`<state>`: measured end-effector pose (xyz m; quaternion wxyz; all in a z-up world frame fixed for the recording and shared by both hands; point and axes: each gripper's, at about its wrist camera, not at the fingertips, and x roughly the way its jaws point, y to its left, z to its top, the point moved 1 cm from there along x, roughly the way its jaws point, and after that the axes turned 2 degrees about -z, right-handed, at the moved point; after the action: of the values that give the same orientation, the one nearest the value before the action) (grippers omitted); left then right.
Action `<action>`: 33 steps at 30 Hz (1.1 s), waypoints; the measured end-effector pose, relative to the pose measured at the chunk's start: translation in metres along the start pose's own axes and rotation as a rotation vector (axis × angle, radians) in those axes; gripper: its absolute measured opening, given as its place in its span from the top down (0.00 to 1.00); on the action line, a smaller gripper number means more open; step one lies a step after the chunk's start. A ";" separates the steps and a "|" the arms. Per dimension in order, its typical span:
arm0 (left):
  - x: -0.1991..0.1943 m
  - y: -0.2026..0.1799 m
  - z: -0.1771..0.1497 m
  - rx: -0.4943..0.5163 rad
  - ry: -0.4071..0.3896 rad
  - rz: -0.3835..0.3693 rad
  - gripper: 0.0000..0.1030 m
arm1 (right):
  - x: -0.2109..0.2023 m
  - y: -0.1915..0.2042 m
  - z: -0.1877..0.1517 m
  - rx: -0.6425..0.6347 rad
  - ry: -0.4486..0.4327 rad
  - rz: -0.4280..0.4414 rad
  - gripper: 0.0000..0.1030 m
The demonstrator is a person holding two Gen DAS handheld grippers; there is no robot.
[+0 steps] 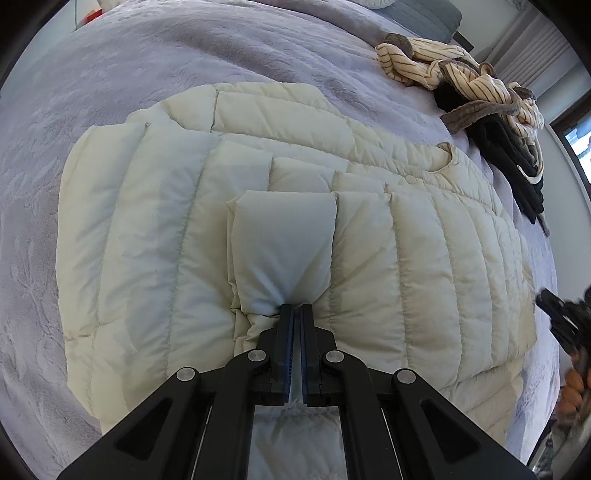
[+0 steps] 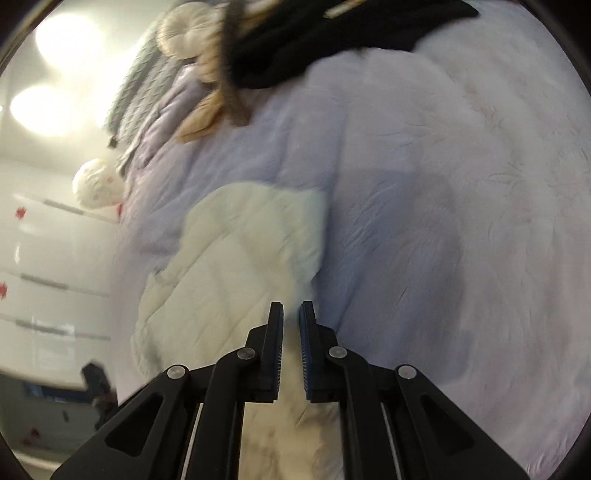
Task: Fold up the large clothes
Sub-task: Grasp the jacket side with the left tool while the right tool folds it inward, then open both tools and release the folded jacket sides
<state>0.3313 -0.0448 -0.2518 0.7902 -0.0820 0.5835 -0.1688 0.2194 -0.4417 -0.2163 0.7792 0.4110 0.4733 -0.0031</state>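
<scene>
A cream quilted puffer jacket [image 1: 155,236] lies spread on a lilac fleece bed cover [image 1: 122,62], collar and snap buttons toward the right. My left gripper [image 1: 295,307] is shut on the jacket's sleeve cuff [image 1: 284,243], which is folded over the jacket's body. In the right wrist view, which is blurred, the same jacket [image 2: 236,258] lies left of centre on the cover [image 2: 461,184]. My right gripper [image 2: 291,306] is slightly open above the jacket's near edge with nothing gripped. It also shows at the right edge of the left wrist view [image 1: 565,317].
A heap of clothes lies at the far right of the bed: a cream striped garment [image 1: 450,70] over black ones [image 1: 517,166]; it shows at the top of the right wrist view [image 2: 317,40]. A grey pillow [image 1: 421,14] lies at the bed's head. White cupboards [image 2: 48,258] stand beyond the bed.
</scene>
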 end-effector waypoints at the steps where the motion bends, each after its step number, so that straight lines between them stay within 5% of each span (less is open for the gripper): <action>1: 0.000 0.000 0.000 0.000 0.000 0.000 0.96 | -0.003 0.004 -0.008 -0.022 0.015 0.016 0.90; 6: 0.000 0.000 -0.001 0.004 0.000 -0.006 0.96 | 0.018 0.006 -0.039 -0.132 0.089 -0.114 0.91; 8: -0.001 0.000 -0.001 0.009 0.000 -0.007 0.96 | 0.026 -0.010 -0.040 -0.091 0.079 -0.113 0.98; 15: -0.010 0.004 0.001 -0.011 0.006 -0.019 0.96 | 0.024 -0.012 -0.040 -0.058 0.066 -0.111 0.98; 33: -0.083 0.017 -0.026 0.039 -0.010 0.110 0.96 | -0.006 0.027 -0.066 -0.035 0.083 -0.185 0.93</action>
<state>0.2876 0.0027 -0.1906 0.8026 -0.0352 0.5798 -0.1358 0.1783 -0.3835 -0.2092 0.7623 0.3513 0.5413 -0.0497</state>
